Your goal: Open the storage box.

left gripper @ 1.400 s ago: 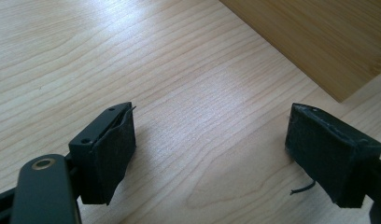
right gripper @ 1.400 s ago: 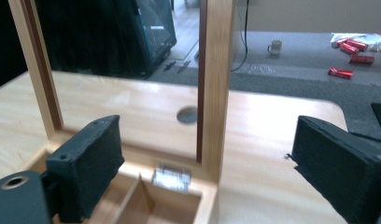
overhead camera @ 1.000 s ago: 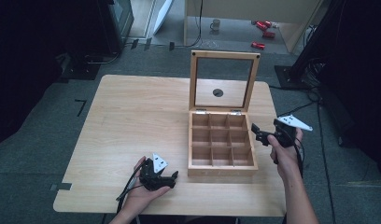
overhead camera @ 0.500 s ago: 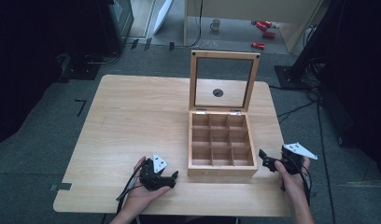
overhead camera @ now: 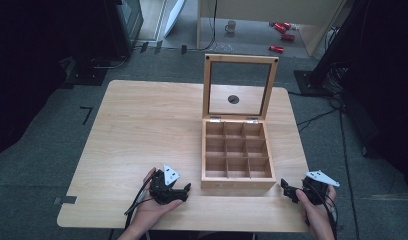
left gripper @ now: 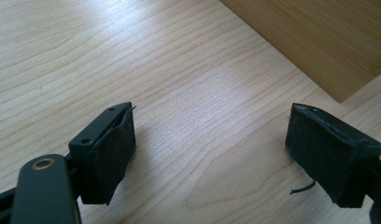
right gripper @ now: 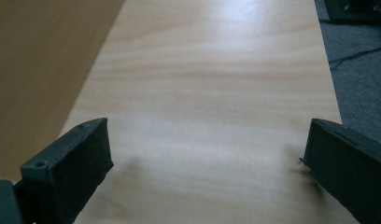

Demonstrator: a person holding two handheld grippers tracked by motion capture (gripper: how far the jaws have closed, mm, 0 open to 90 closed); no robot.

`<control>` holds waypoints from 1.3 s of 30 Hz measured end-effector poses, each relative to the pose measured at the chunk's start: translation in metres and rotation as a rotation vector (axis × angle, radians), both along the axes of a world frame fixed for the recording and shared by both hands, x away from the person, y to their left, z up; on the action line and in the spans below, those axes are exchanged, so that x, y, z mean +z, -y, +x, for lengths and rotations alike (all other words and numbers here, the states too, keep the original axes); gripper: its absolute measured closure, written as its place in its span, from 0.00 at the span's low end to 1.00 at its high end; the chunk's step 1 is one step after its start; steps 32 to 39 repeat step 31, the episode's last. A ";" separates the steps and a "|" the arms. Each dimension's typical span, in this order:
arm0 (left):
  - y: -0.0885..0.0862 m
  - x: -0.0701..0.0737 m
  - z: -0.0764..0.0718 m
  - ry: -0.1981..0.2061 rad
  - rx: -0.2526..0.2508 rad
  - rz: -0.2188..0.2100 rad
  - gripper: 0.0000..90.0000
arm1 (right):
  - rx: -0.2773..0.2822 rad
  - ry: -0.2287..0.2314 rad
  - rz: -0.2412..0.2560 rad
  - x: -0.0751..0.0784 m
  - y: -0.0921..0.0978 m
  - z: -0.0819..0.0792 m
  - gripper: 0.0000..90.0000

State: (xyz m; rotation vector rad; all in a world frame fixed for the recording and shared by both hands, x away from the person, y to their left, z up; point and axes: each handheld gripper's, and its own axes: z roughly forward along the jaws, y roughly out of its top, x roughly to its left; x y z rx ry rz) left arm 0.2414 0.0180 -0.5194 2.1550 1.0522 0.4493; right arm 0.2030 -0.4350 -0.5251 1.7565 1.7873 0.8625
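Jaws apart on both my grippers, nothing between them | left gripper (overhead camera: 184, 190) low on the bench (overhead camera: 142, 130) just left of the wooden box (overhead camera: 236, 172), near its front corner | right gripper (overhead camera: 287, 189) low at the box's right front | box lid (overhead camera: 240, 87) upright, nine compartments empty.

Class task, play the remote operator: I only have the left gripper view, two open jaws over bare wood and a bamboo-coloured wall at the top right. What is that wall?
Observer: The front of a wooden compartment box, seen from the high view.
Operator: Is it open?
Observer: Yes, its glass-paned lid stands upright at the back.
Operator: Anything inside?
Observer: No, the nine compartments look empty.
Operator: Where is the right gripper?
Observer: Low over the table, right of the box, jaws open.
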 end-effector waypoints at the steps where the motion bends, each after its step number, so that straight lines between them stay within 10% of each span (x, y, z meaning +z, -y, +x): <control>1: 0.000 0.000 0.000 0.000 0.000 0.000 0.18 | 0.004 0.000 -0.009 0.000 0.000 -0.002 0.01; 5: 0.000 0.000 0.000 0.000 0.000 0.000 0.18 | 0.020 -0.020 -0.065 -0.001 -0.002 -0.007 0.01; 39: 0.000 0.000 0.000 0.002 -0.001 0.000 0.18 | 0.049 -0.022 -0.060 -0.001 -0.004 -0.009 0.00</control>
